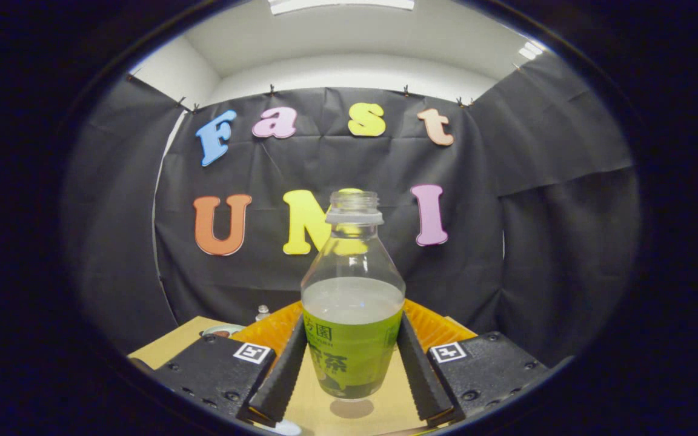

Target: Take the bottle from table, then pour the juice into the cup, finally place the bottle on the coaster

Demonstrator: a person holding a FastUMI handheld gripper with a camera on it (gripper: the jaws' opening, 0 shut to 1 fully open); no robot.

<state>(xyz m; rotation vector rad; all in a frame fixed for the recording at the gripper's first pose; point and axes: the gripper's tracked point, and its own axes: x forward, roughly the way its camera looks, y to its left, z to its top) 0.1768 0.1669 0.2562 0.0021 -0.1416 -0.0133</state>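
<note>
Gripper clamped on bottle

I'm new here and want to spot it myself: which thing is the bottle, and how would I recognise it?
Start at the tan table. The bottle is lifted just above it, gripped between the two jaws. It is clear, uncapped, partly filled with pale juice, and wears a green label.
</note>
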